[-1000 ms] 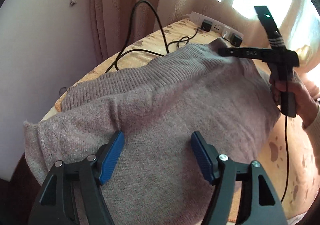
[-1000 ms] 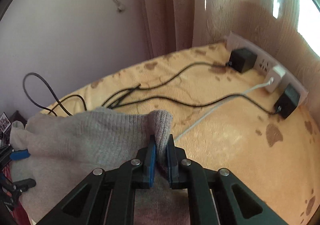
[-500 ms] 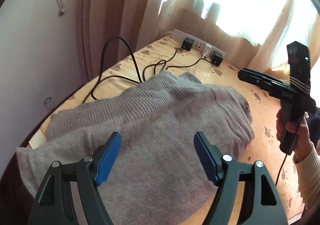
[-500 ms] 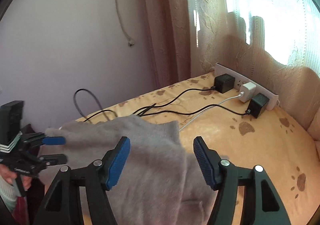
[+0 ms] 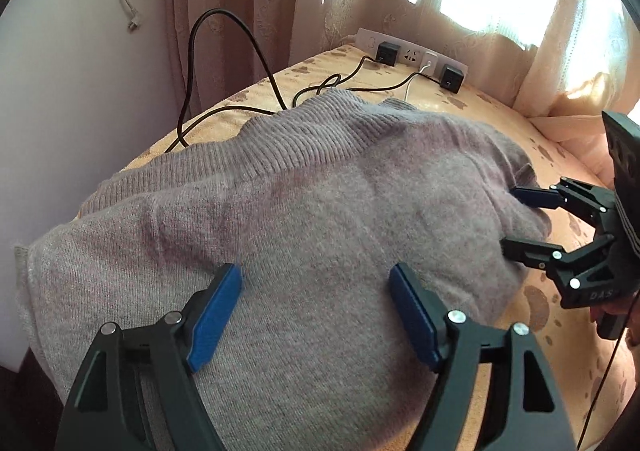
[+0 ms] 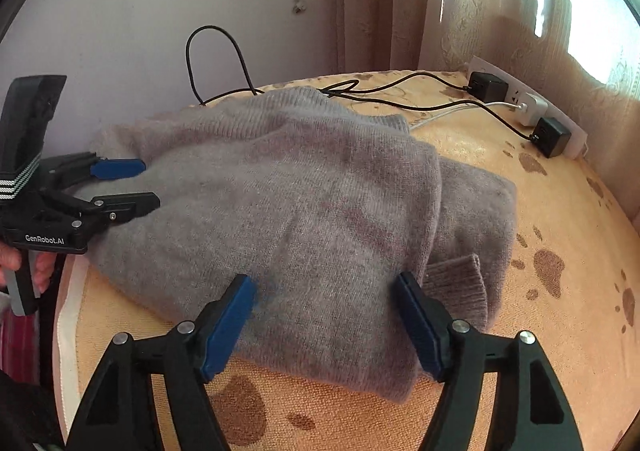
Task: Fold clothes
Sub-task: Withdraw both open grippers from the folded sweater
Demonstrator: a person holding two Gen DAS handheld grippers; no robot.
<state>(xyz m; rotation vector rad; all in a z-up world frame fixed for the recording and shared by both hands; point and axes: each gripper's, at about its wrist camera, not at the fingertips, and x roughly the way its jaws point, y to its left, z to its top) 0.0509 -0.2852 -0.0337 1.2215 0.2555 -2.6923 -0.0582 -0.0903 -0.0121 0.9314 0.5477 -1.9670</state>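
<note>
"GenRobot.AI" printed white on left tool [image 6: 116, 187] body; "DAS" on right tool [image 5: 516, 219] body.

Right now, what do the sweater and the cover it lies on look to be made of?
Sweater: a soft, matte knit, probably wool or a wool blend; fine fuzzy surface, ribbed hem and ribbed cuff. Cover: a napped, towel-like or fleece fabric, judging by its short pile and faint sheen, with brown paw prints on tan. Exact fibres cannot be told from these views.
</note>
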